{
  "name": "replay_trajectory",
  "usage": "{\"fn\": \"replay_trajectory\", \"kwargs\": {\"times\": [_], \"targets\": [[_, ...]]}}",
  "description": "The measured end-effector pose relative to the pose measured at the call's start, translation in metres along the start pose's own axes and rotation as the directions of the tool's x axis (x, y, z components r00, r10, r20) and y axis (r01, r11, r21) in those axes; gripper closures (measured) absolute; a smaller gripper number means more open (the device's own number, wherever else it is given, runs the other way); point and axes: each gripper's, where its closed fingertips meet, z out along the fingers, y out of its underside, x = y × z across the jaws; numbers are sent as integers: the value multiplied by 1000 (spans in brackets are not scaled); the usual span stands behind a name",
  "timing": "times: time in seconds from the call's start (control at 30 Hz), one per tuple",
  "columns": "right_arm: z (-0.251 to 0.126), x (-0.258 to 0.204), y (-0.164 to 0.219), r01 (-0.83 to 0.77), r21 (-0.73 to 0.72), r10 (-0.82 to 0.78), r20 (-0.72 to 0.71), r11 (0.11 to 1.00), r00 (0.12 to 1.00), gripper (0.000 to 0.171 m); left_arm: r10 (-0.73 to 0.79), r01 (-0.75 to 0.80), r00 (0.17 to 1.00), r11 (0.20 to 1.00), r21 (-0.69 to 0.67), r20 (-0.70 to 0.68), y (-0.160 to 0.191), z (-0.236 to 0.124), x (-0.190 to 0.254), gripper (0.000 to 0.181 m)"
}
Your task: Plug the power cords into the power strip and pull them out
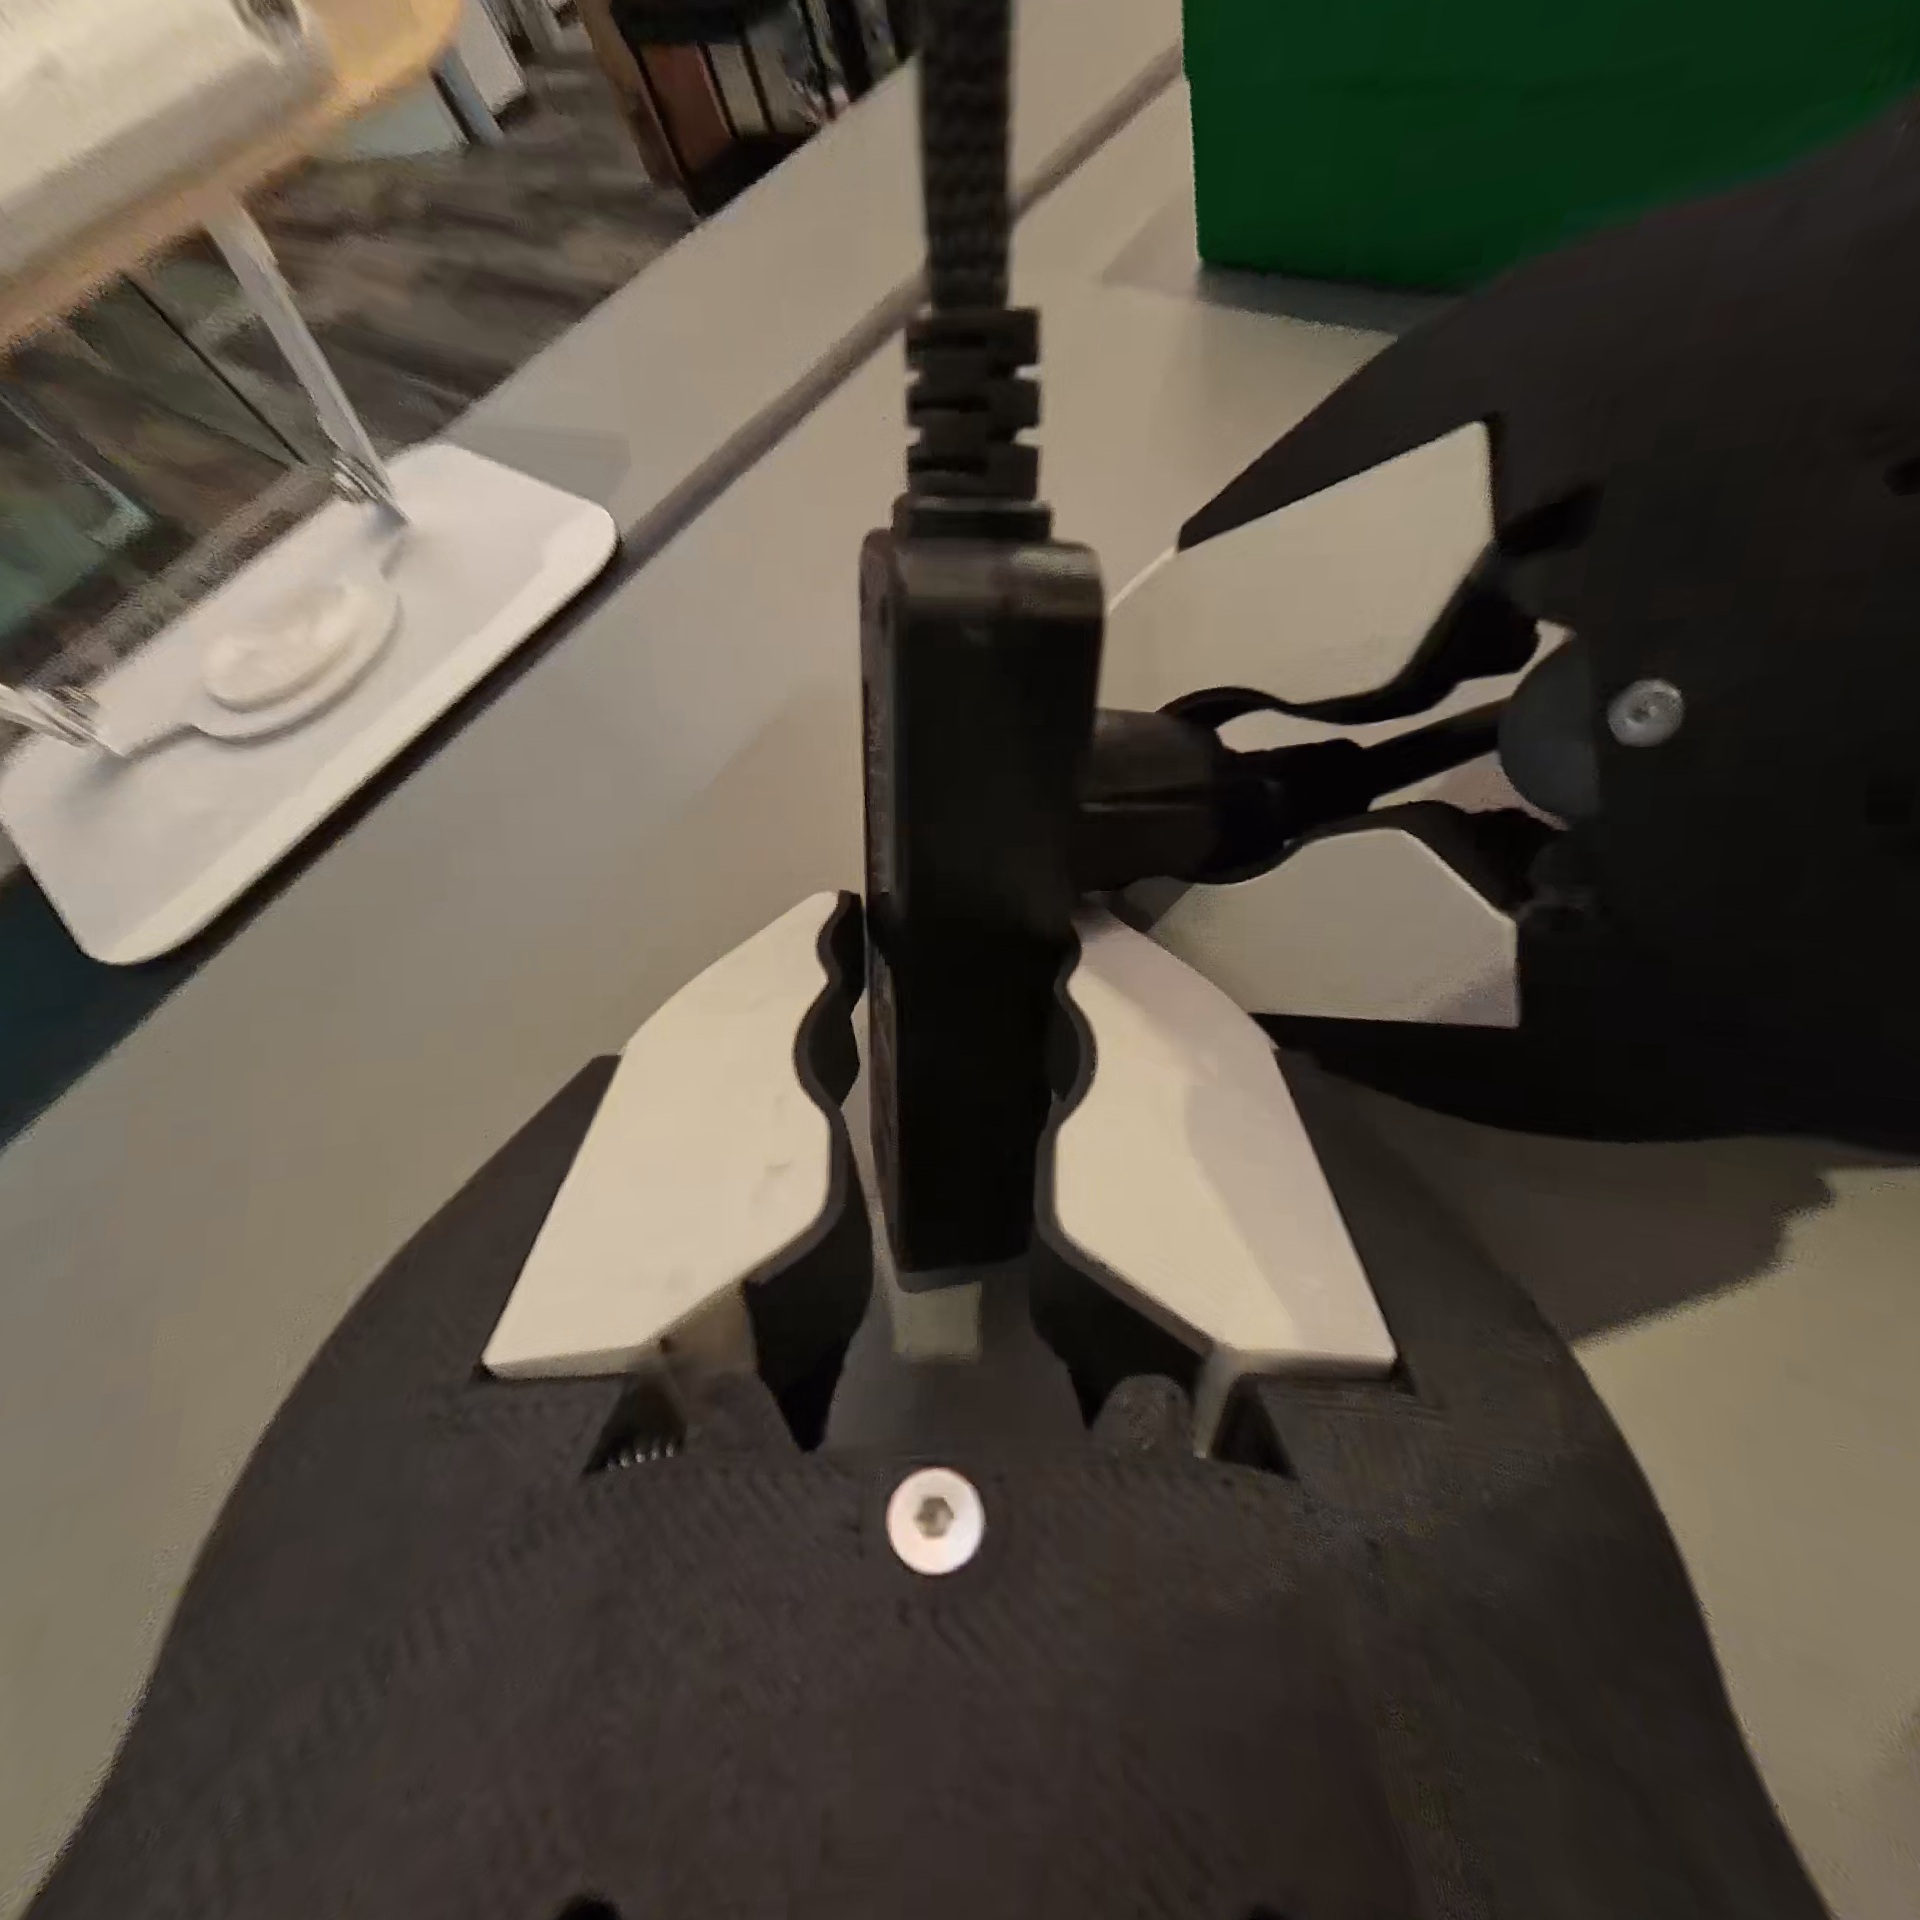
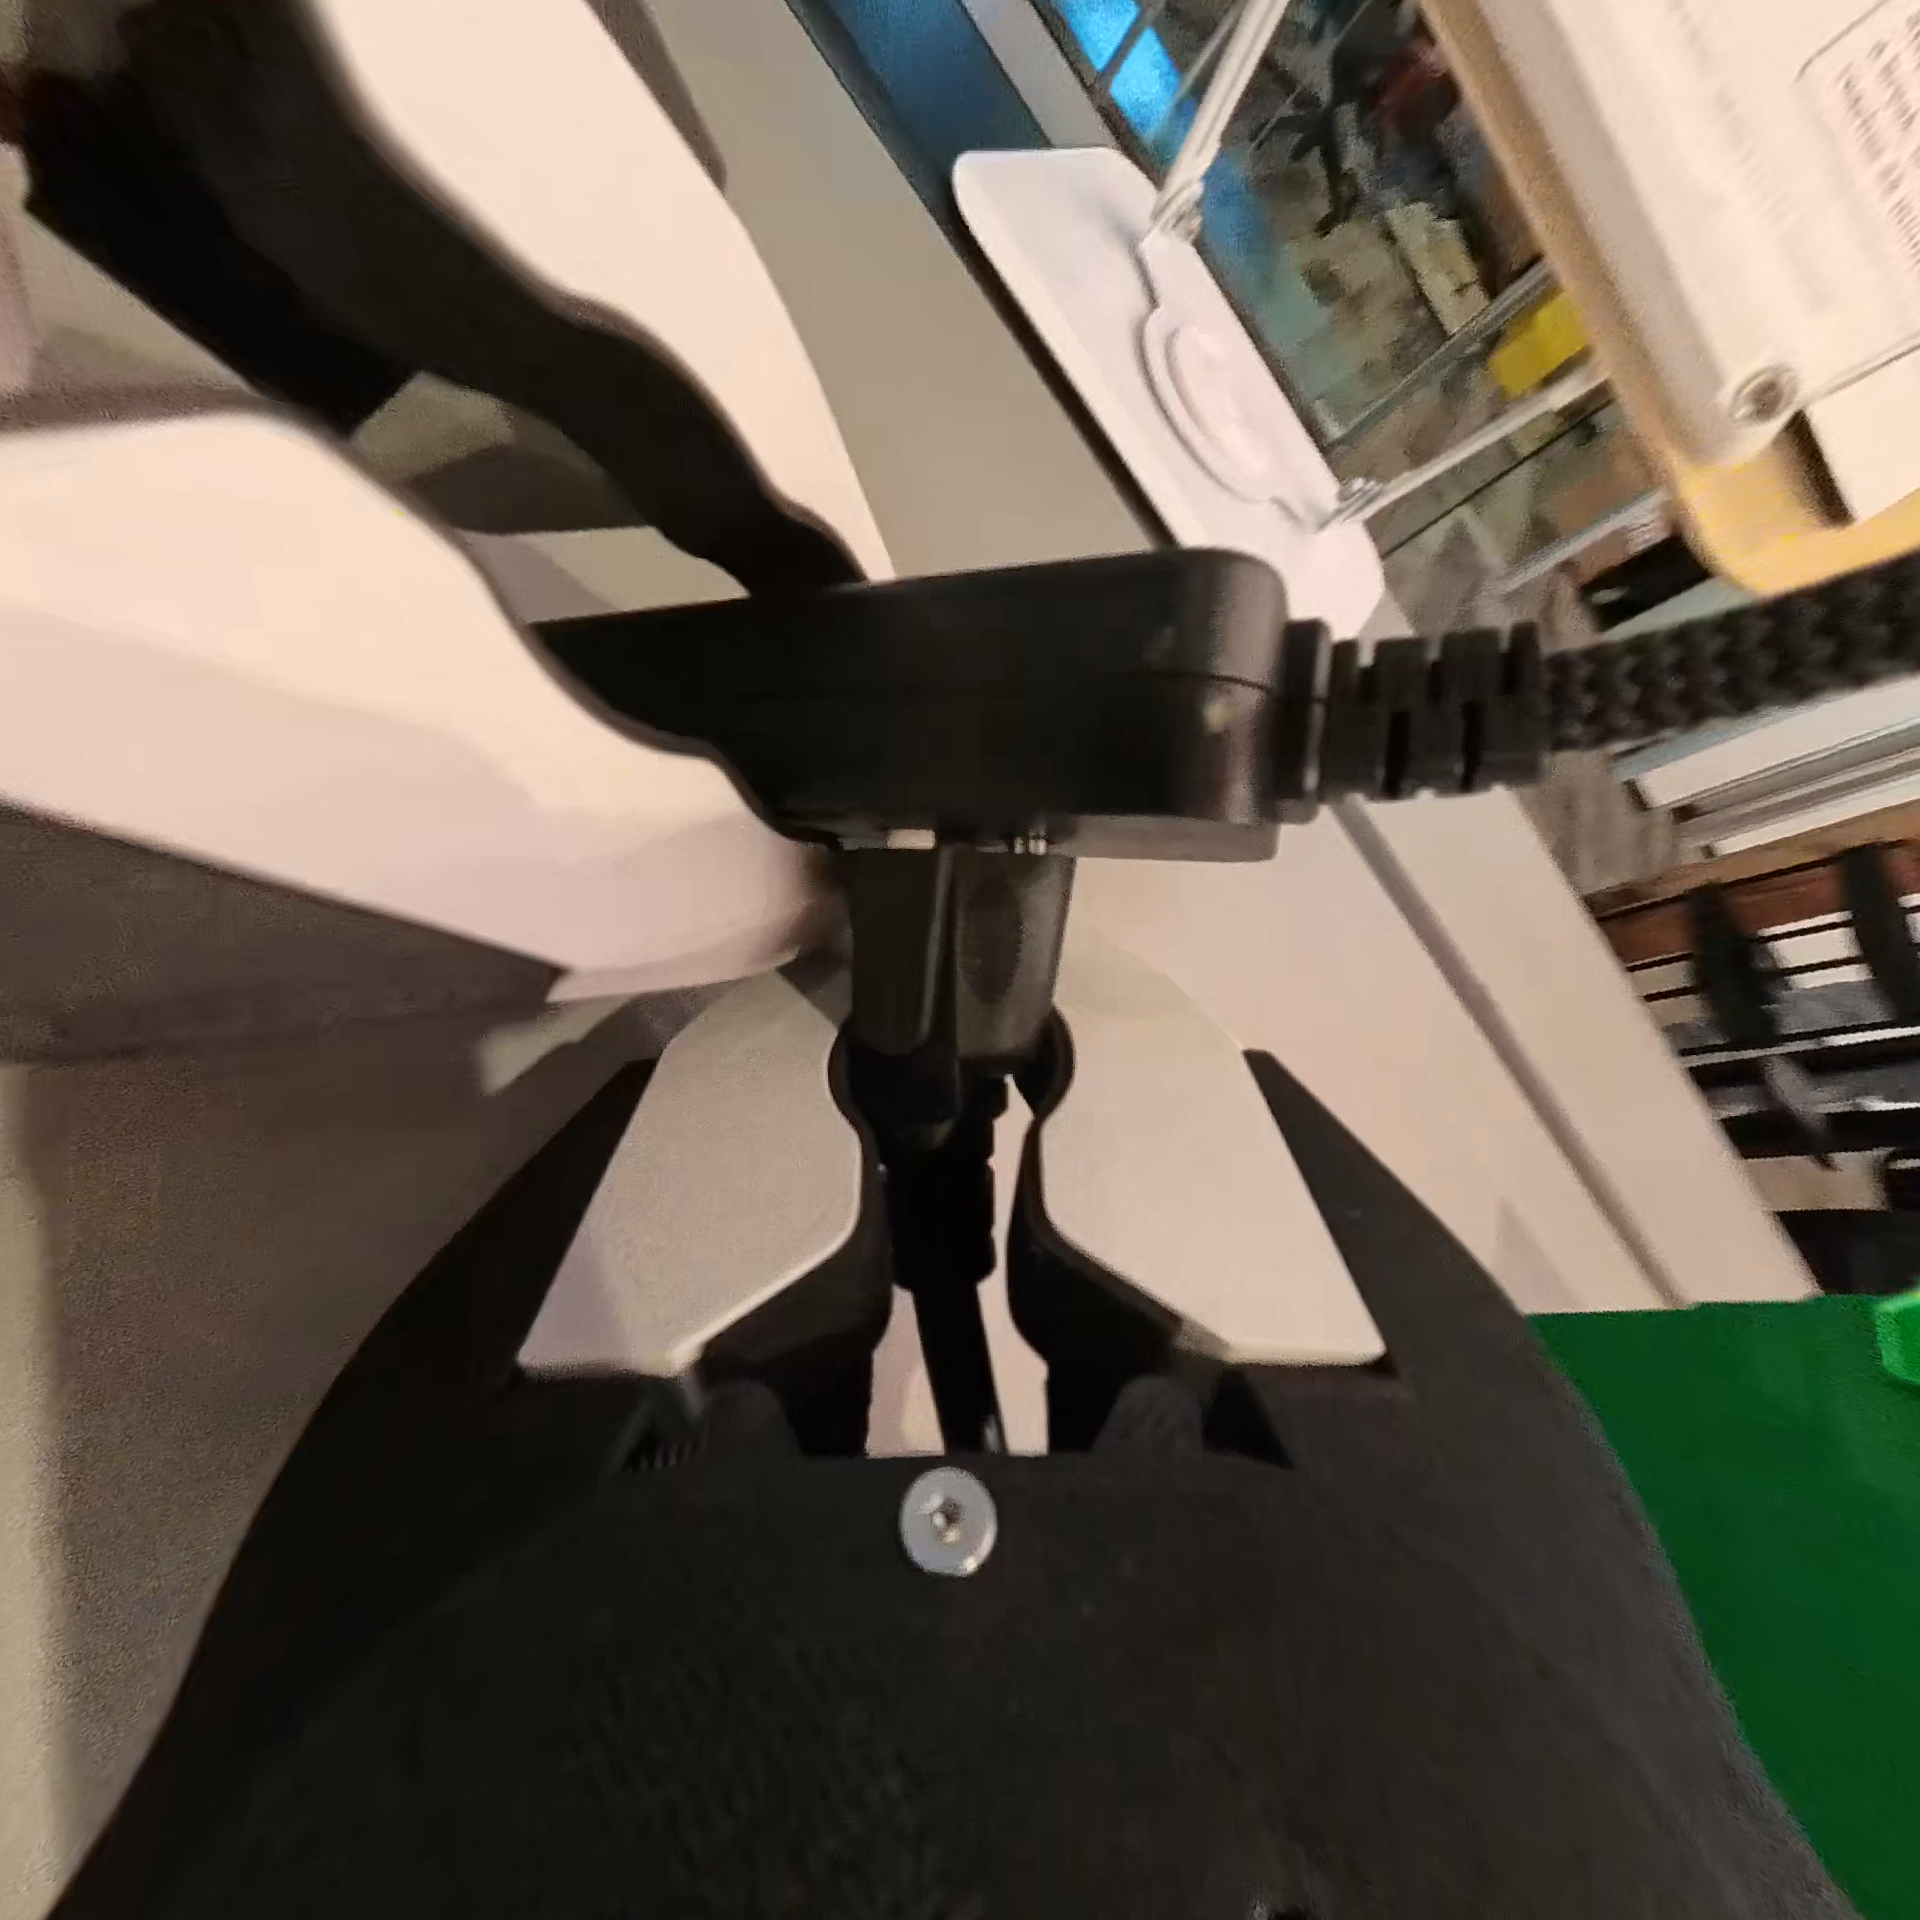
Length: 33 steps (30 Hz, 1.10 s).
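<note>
Left gripper [image 1: 961,997] clamping one power strip [image 1: 977,831], one plug [image 1: 1148,795]

An office or lab: grey desk [image 1: 436,935], white monitor stand [image 1: 312,727], bookshelf [image 1: 748,73] behind.

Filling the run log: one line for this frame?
left gripper: shut on flat black power strip | right gripper: shut on black plug | plug: at strip socket, gap visible

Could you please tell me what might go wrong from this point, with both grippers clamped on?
1. The left gripper holds only the power strip's near end, so it may twist.
2. The right gripper pinches the plug near its cord; it could slip off.
3. The braided cable could snag.
</note>
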Motion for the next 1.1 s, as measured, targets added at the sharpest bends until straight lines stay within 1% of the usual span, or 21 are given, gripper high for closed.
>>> {"fn": "replay_trajectory", "kwargs": {"times": [0.07,0.17,0.23,0.27,0.3,0.37,0.47,0.53,0.57,0.6,0.67,0.8,0.87,0.9,0.97,1.1], "targets": [[1,2,-2,62,-14,-62,-54,998,997,148,-22,22,999,1000,2,-38,1,1,-3,148],[4,2,-4,42,-15,-43,-56,999,998,147,-13,13,1000,1000,1,-8,2,1,-7,150],[10,-7,-3,-13,-15,13,32,1000,999,143,29,-28,999,999,-41,23,5,1,-9,151],[14,-12,0,-41,-40,44,83,998,996,134,11,-10,1000,999,-30,22,4,2,-9,151],[18,-13,2,-69,-73,76,103,995,992,132,-1,1,1000,1000,-13,23,4,3,-9,151],[19,-17,3,-119,-100,134,165,988,977,135,-5,5,1000,1000,-23,14,5,4,-10,152],[21,-13,6,-126,-114,140,128,985,982,140,43,-42,997,999,-23,57,3,8,-13,151],[22,-11,7,-166,-117,180,116,979,977,142,61,-62,993,998,7,98,1,12,-16,150],[22,-11,7,-193,-117,206,110,974,972,143,30,-33,995,999,33,93,0,14,-17,149],[22,-11,7,-222,-120,235,101,967,967,146,7,-10,995,999,31,99,0,17,-20,149],[23,-10,6,-254,-123,264,67,959,962,149,-89,87,991,996,24,102,-1,22,-24,148],[23,-9,6,-259,-107,266,57,960,962,149,-83,80,991,996,28,109,-2,22,-24,148],[22,-9,6,-272,-102,278,50,957,959,150,-77,74,989,997,34,129,-2,21,-25,148],[22,-9,6,-281,-99,286,47,955,957,147,-73,68,988,997,39,135,-3,20,-25,148],[21,-10,6,-307,-97,313,48,947,949,149,-71,65,988,997,49,138,-4,20,-25,147],[17,-11,7,-309,-98,314,31,946,949,150,-67,62,993,996,58,92,-5,19,-22,146]]}}
